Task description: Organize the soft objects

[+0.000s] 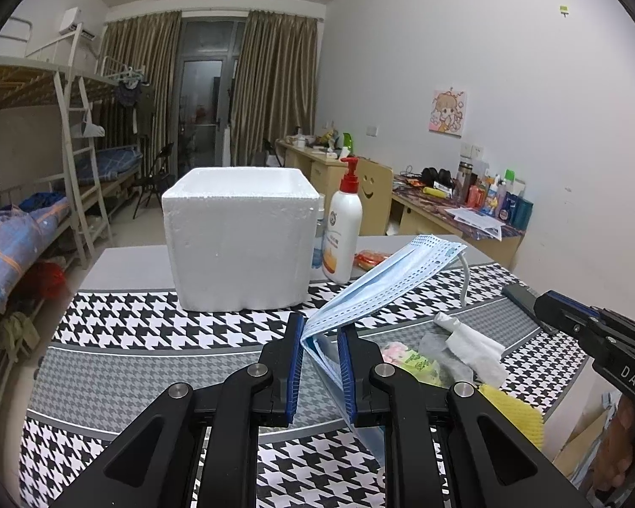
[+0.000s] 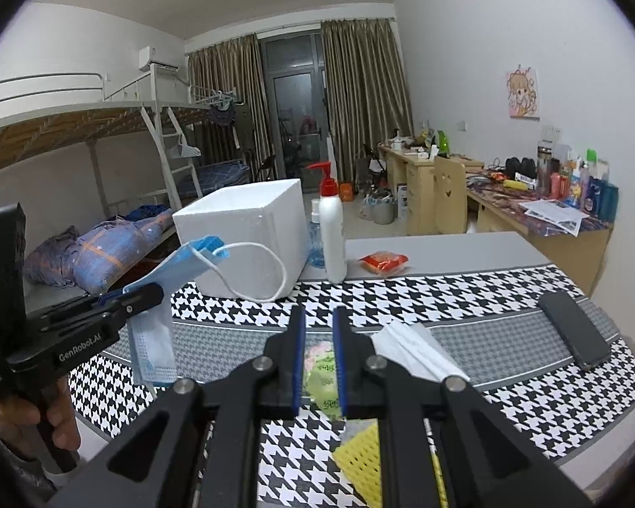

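Observation:
My left gripper [image 1: 321,326] is shut on a blue face mask [image 1: 385,279] and holds it above the table, in front of the white foam box [image 1: 239,237]. In the right wrist view the left gripper [image 2: 146,294] shows at the left with the mask [image 2: 165,296] draped over it. My right gripper [image 2: 318,317] is open and empty above a green-and-pink packet [image 2: 319,370]. A white folded tissue [image 2: 415,353] and a yellow foam net [image 2: 360,457] lie beside it. The right gripper's body also shows at the right of the left wrist view [image 1: 592,330].
A red-capped pump bottle [image 2: 332,233], a small blue bottle [image 2: 315,233] and a red snack packet [image 2: 383,261] stand by the box. A black phone [image 2: 573,330] lies at the right on the houndstooth mat [image 2: 508,292]. Bunk beds stand left, desks right.

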Action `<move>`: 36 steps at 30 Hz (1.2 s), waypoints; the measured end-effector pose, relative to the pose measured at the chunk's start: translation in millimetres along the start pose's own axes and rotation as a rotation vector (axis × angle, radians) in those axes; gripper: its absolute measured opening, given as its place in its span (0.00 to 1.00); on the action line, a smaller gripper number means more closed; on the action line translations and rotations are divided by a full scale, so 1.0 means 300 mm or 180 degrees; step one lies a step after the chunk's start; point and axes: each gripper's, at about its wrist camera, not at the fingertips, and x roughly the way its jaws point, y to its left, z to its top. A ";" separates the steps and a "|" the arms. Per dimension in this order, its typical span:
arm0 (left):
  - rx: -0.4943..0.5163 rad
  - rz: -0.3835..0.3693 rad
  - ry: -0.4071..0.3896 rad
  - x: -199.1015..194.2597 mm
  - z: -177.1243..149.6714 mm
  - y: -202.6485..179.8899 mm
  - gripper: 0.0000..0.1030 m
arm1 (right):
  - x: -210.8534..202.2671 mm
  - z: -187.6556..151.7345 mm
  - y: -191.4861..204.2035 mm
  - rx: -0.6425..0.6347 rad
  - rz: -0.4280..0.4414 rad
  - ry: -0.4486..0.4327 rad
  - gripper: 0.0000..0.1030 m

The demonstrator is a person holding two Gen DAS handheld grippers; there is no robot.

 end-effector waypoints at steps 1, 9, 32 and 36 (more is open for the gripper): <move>-0.0003 0.0001 -0.0002 0.001 0.001 -0.001 0.17 | 0.001 0.002 -0.002 0.0004 0.0004 0.0000 0.15; -0.0019 0.0000 0.0028 0.020 -0.004 0.004 0.17 | 0.004 -0.022 -0.022 -0.0055 -0.0028 0.0121 0.16; 0.0066 -0.0194 0.0187 0.059 -0.034 -0.068 0.17 | 0.030 -0.242 -0.135 0.0025 -0.0279 0.0727 0.69; 0.0090 -0.0227 0.0204 0.063 -0.034 -0.081 0.17 | 0.045 -0.264 -0.145 0.0015 -0.0321 0.0814 0.69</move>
